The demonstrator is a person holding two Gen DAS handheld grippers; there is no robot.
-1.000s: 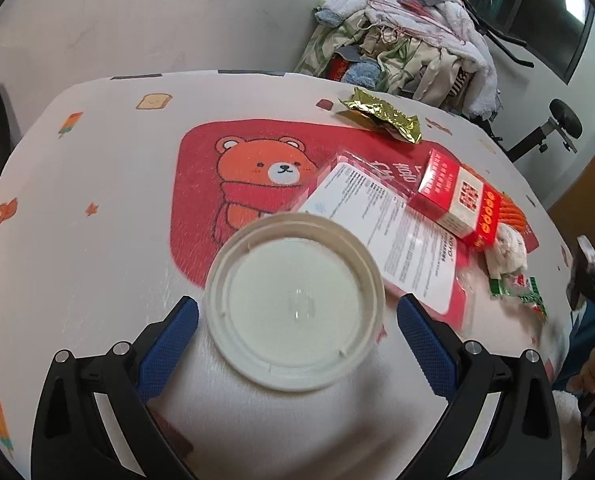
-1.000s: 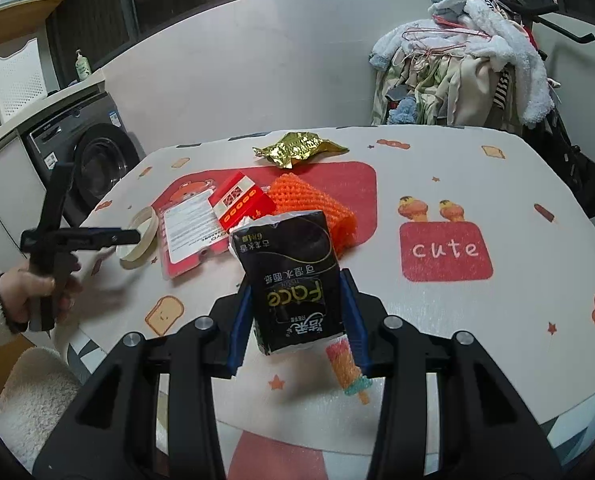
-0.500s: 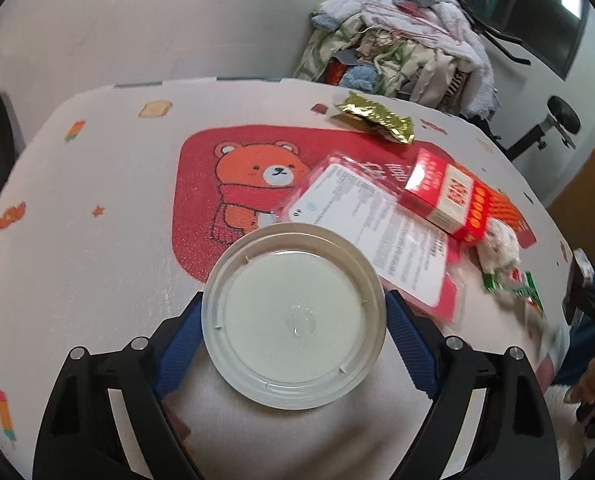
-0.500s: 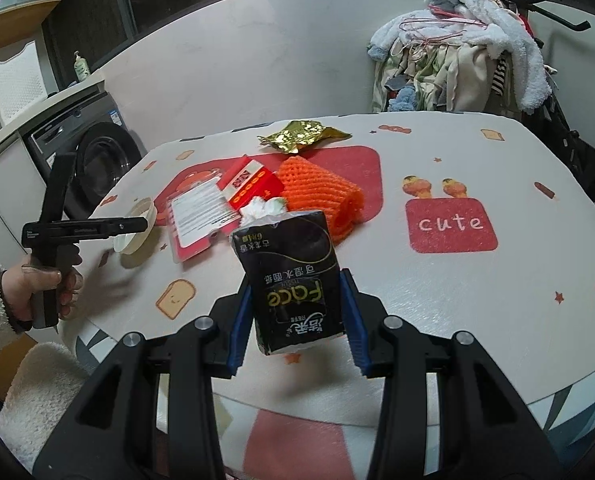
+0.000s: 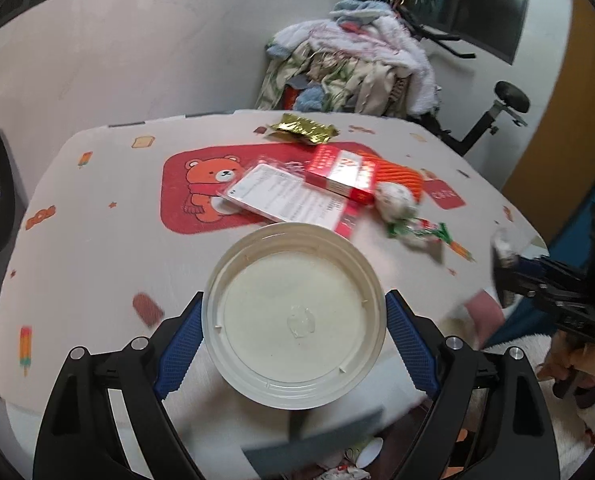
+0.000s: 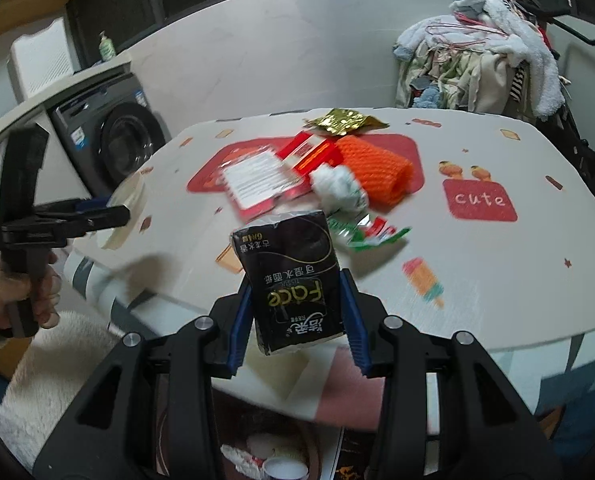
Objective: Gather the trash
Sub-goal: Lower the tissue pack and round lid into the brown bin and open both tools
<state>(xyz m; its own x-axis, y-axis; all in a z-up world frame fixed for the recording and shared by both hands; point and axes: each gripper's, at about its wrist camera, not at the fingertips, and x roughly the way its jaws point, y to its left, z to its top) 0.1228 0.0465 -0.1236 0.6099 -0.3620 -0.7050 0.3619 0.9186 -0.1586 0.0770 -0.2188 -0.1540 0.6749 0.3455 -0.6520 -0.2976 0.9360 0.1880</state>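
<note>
Here, in the left wrist view, the left tongs were clamped on a round white plastic lid, one blue finger pressing on each side of its rim. The lid was held above the near edge of the table. Beyond the lid lay a flat packet with a printed label, and on the far side of this packet a red box, with an orange foam net behind the box. A gold wrapper lay further away, and a crumpled white tissue and a green wrapper lay to the right of the packet.

In the right wrist view, the right tongs were clamped on a black tissue pack, which stood upright between the blue pads, above the near edge of the table. The tissue and the green wrapper lay just beyond the pack. The left tongs were seen at the left, off the table edge.
</note>
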